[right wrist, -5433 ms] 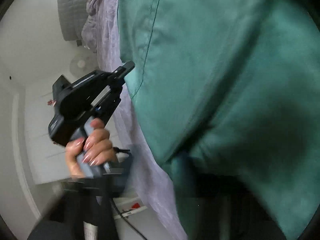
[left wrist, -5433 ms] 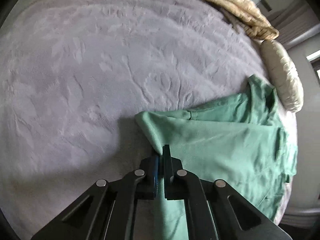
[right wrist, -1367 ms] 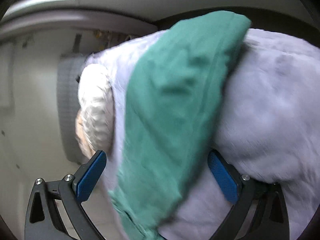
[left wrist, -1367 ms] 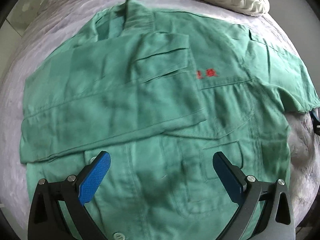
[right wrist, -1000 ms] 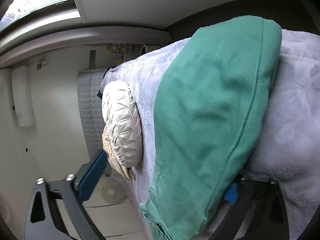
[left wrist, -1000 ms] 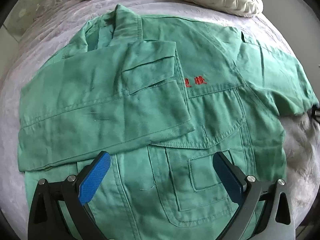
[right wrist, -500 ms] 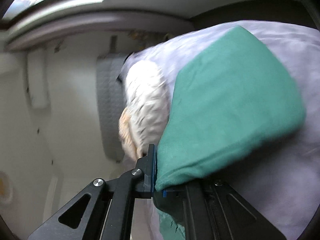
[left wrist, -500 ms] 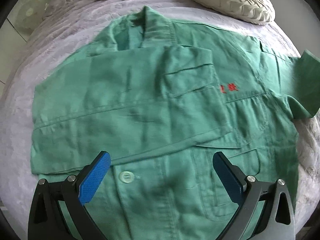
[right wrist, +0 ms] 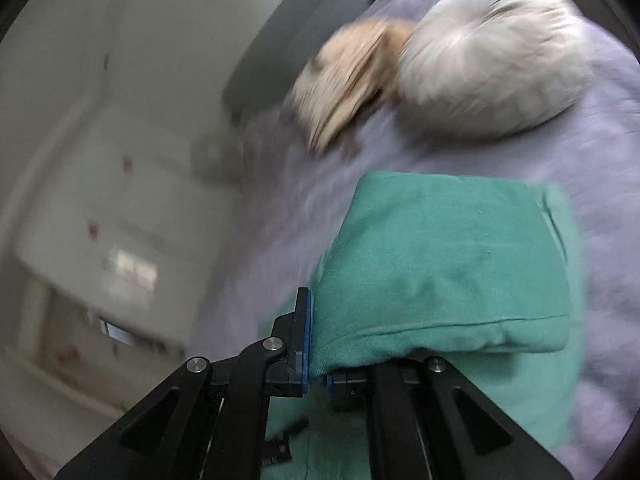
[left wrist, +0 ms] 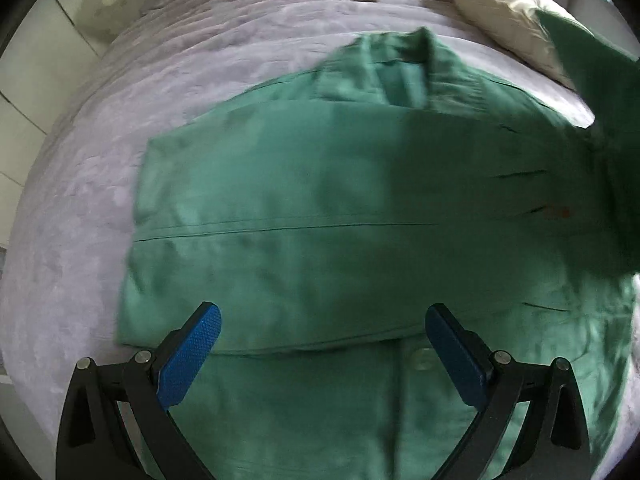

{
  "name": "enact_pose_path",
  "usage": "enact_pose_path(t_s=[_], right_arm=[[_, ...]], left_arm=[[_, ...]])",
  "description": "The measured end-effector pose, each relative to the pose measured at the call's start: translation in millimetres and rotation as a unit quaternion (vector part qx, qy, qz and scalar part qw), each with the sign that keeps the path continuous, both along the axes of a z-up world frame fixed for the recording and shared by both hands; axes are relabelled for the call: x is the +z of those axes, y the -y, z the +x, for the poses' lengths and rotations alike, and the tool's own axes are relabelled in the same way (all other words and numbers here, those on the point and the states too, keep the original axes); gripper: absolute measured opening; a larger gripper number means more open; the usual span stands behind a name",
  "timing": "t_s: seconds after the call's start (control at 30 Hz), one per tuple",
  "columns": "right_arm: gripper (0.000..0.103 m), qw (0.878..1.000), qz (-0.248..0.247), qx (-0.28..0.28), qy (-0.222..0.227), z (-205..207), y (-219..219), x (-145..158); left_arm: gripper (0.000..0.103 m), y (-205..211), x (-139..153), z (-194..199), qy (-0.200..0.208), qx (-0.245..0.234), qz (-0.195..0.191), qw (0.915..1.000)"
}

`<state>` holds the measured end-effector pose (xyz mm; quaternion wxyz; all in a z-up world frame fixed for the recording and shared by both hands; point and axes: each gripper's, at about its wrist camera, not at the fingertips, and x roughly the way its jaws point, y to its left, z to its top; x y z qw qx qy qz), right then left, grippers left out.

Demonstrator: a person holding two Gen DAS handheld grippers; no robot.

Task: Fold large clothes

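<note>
A large green work shirt (left wrist: 320,208) lies spread on a lilac bedspread (left wrist: 100,152), one sleeve folded flat across its chest. My left gripper (left wrist: 320,344) hangs open above the shirt's lower front, nothing between its blue pads (left wrist: 188,354). At the right edge of the left wrist view the other green sleeve (left wrist: 600,100) is lifted off the bed. In the right wrist view my right gripper (right wrist: 316,340) is shut on that sleeve's cuff (right wrist: 440,272), which drapes over the right finger and hides it.
A cream quilted cushion (right wrist: 492,68) and a beige knitted blanket (right wrist: 344,76) lie at the head of the bed. A white fan (left wrist: 105,12) and white cabinets stand beyond the bed's left side. A white wall (right wrist: 100,120) is blurred.
The right gripper closed on the sleeve cuff, lifted it and rolled over. The left gripper, still open, slid left over the shirt, so the raised sleeve now shows at its right edge.
</note>
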<state>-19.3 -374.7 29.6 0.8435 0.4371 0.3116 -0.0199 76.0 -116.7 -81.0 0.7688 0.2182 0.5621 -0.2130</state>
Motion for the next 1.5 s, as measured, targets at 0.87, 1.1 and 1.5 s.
enact_pose_path(t_s=[0.87, 1.1, 1.5], right_arm=[[0.004, 0.978, 0.083, -0.145, -0.122, 10.8, -57.0, -99.9], [0.004, 0.959, -0.204, 0.105, -0.164, 87.3, -167.1, -59.7], [0.073, 0.939, -0.211, 0.161, -0.221, 32.1, -191.4, -80.0]], left_arm=[[0.103, -103.8, -7.0, 70.6, -0.005, 0.057, -0.023, 0.9981], [0.103, -134.3, -5.1, 92.3, -0.052, 0.081, -0.094, 0.9909], [0.103, -90.6, -7.1, 66.5, -0.135, 0.041, -0.175, 0.9745]])
